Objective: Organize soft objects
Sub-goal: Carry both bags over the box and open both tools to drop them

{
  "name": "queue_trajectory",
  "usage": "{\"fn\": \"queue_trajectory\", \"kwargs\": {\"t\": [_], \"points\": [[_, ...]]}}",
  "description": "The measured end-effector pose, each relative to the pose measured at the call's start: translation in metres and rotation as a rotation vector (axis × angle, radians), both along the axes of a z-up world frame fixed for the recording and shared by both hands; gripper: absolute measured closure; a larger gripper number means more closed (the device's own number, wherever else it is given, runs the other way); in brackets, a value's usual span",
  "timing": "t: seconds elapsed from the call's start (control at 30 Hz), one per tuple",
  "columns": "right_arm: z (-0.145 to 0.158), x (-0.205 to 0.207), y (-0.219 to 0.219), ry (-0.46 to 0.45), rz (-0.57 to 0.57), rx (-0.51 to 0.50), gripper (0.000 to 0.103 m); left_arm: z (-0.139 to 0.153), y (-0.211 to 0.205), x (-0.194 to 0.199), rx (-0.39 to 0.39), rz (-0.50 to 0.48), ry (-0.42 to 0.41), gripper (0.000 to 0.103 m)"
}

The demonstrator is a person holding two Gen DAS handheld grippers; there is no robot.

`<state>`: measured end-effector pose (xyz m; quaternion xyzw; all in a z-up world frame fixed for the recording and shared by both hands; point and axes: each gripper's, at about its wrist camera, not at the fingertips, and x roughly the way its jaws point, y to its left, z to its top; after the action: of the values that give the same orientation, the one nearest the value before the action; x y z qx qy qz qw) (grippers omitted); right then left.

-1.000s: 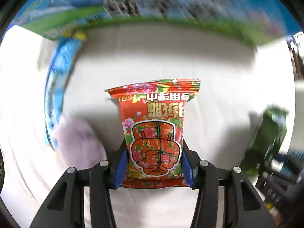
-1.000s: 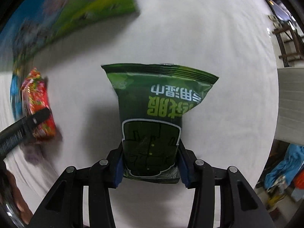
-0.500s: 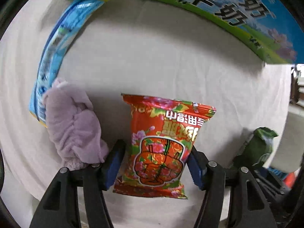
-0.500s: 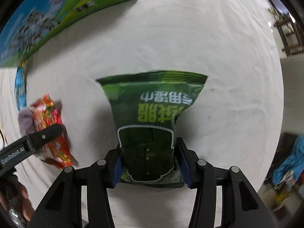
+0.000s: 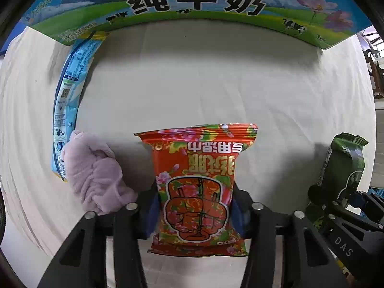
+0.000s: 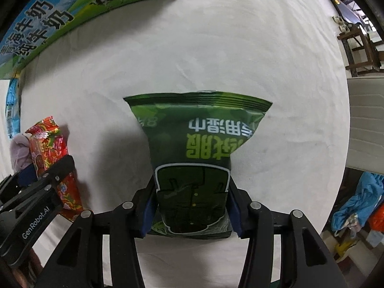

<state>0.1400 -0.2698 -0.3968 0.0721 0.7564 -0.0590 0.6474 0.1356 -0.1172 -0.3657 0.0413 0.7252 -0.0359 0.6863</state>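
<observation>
A red flowered snack packet (image 5: 196,182) stands upright on the white cloth between the blue pads of my left gripper (image 5: 195,206). Its jaws are closing, and both pads press on the packet's sides. Just left of it lies a lilac plush cloth (image 5: 96,175). A green snack packet (image 6: 199,144) is upright in my right gripper (image 6: 190,206), which is shut on its lower half. In the right wrist view the red packet (image 6: 48,148) and the left gripper's black finger (image 6: 55,175) show at the left edge. The green packet (image 5: 345,168) shows at the right of the left wrist view.
A printed milk carton box (image 5: 192,0) runs along the back of the white cloth (image 5: 216,76). A flat blue packet (image 5: 69,91) lies at the left, behind the plush cloth. Beyond the table's right edge are a wooden frame (image 6: 360,43) and blue fabric (image 6: 360,204).
The left jaws spread off the red packet half a second ago and have come back onto its sides. The packet now stands beside the plush cloth. The right gripper keeps its hold on the green packet.
</observation>
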Motion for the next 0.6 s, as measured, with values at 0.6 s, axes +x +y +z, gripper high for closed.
{"fn": "queue_trajectory", "kwargs": {"t": [0.6], "points": [[0.058, -0.045, 0.051, -0.134, 0.092, -0.038, 0.066, 0.069, 0.025, -0.021, -0.058, 0.002, -0.102, 0.061]]}}
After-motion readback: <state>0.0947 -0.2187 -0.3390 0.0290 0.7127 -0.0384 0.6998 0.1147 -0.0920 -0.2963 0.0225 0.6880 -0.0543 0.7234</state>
